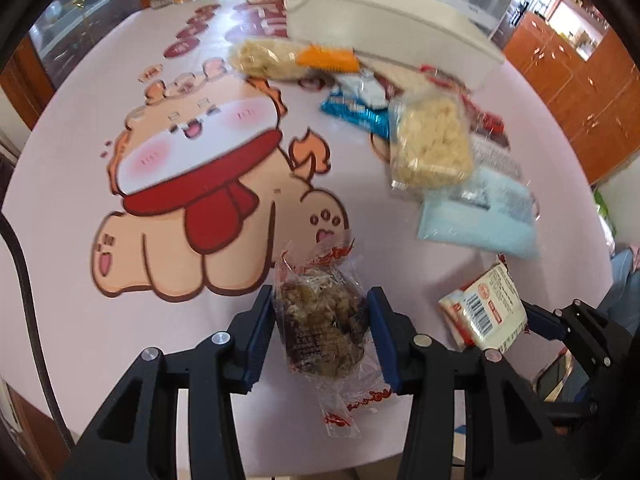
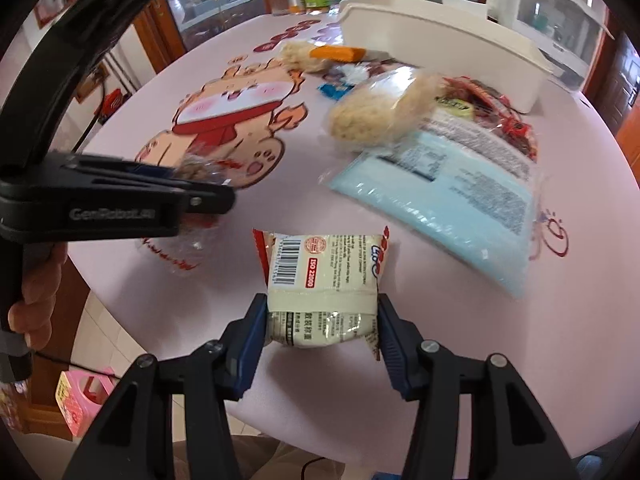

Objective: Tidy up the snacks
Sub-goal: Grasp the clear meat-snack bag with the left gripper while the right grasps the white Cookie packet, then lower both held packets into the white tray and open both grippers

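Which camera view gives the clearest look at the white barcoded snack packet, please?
The right wrist view: the white barcoded snack packet sits centred between the right gripper fingers. The left wrist view shows it small, near the edge.

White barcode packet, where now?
White barcode packet sits between the right tongs, at the near table edge, just short of the light blue pack.

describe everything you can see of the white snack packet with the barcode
The white snack packet is a small, puffy pillow pack of glossy plastic film with red crimped ends, a black barcode, a red "ISO 22000" label and fine print. It shows its back seam side, end-on to the camera. The right gripper has its blue pads pressed against both sides. It sits over the pink table; contact underneath is unclear.
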{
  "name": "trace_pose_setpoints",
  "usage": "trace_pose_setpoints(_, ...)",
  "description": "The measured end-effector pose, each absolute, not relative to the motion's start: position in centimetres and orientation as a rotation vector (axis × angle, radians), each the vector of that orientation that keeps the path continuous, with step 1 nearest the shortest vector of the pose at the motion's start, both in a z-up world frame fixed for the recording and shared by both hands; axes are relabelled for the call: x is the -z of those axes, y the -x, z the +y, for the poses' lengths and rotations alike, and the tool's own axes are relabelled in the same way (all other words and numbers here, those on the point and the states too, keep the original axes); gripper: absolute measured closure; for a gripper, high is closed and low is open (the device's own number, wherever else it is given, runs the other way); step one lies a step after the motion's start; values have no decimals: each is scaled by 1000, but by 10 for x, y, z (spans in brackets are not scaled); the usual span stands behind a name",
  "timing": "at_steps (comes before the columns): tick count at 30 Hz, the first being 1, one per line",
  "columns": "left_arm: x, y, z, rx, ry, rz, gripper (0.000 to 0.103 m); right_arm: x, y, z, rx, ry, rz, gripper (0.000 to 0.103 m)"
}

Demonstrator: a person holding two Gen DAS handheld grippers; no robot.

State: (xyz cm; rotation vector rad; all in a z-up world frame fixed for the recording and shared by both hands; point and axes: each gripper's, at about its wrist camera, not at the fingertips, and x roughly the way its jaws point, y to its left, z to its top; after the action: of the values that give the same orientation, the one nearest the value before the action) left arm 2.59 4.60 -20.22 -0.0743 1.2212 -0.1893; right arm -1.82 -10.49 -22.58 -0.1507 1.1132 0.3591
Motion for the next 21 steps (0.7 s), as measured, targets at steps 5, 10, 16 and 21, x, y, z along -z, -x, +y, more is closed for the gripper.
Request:
trace_pose_setpoints(5, 166, -29, 44, 190, 69, 1165, 58, 197, 4, -119, -338, 106, 1073, 50)
trace_pose_setpoints(10, 130, -45, 32, 206, 78, 1107, 58, 162, -17, -132, -323, 66, 1012, 50)
trace_pose_setpoints(16, 87, -72, 15, 221, 53, 1048, 58, 117, -47, -147, -317, 43, 937, 50)
trace_pose_setpoints(21, 46, -109, -1, 218, 22, 995, 58, 75, -82, -164, -312, 37, 885, 50)
